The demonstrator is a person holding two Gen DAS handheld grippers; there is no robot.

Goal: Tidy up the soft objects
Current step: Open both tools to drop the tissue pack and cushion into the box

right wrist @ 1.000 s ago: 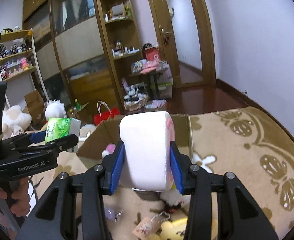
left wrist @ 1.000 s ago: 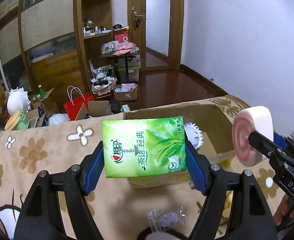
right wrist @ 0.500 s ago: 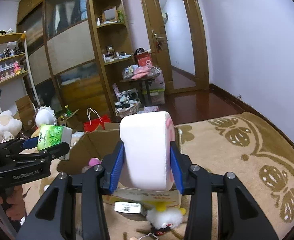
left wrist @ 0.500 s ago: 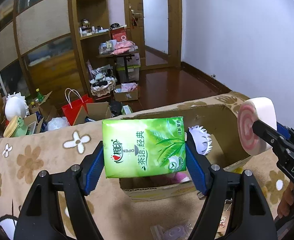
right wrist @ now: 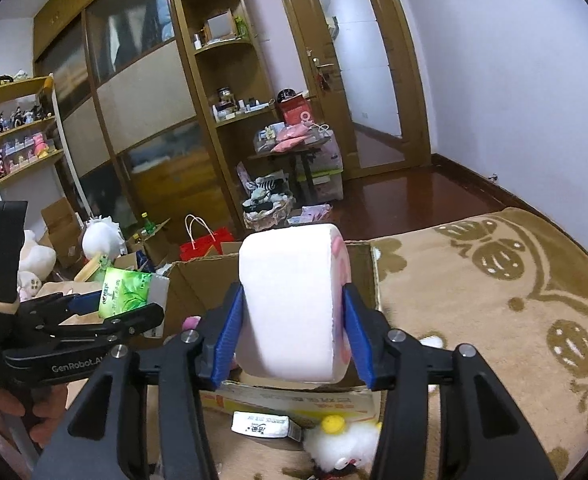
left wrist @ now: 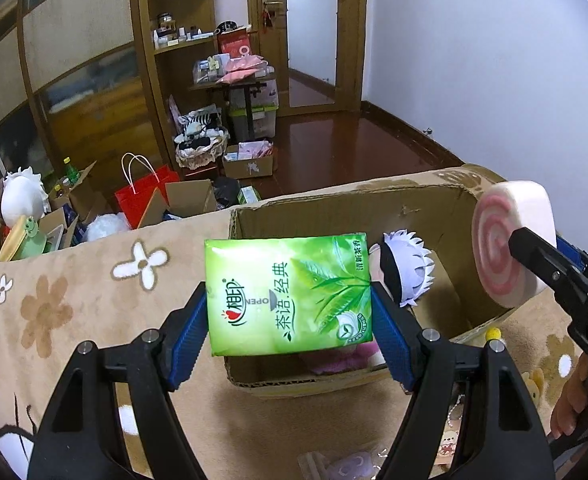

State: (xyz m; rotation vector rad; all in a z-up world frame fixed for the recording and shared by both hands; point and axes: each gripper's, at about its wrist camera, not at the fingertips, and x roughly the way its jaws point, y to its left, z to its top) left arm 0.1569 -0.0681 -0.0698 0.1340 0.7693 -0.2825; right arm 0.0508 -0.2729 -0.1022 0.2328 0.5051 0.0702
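My left gripper (left wrist: 289, 316) is shut on a green tissue pack (left wrist: 287, 294) and holds it above the near left part of an open cardboard box (left wrist: 334, 208). My right gripper (right wrist: 294, 332) is shut on a pink-and-white swirl roll cushion (right wrist: 294, 304), held above the box's near rim (right wrist: 294, 398). The cushion also shows in the left wrist view (left wrist: 510, 244). The tissue pack shows in the right wrist view (right wrist: 127, 290). A white-haired plush doll (left wrist: 408, 272) and a pink soft item (left wrist: 342, 360) lie inside the box.
The box stands on a beige flower-patterned blanket (left wrist: 73, 300). A small white packet (right wrist: 259, 428), a white plush with a yellow pompom (right wrist: 342, 444) and small keychain items (left wrist: 450, 440) lie in front of the box. Cluttered floor, shelves and a door lie beyond.
Both grippers have moved forward and higher over the box with their loads. The box interior and the doll now show more fully.
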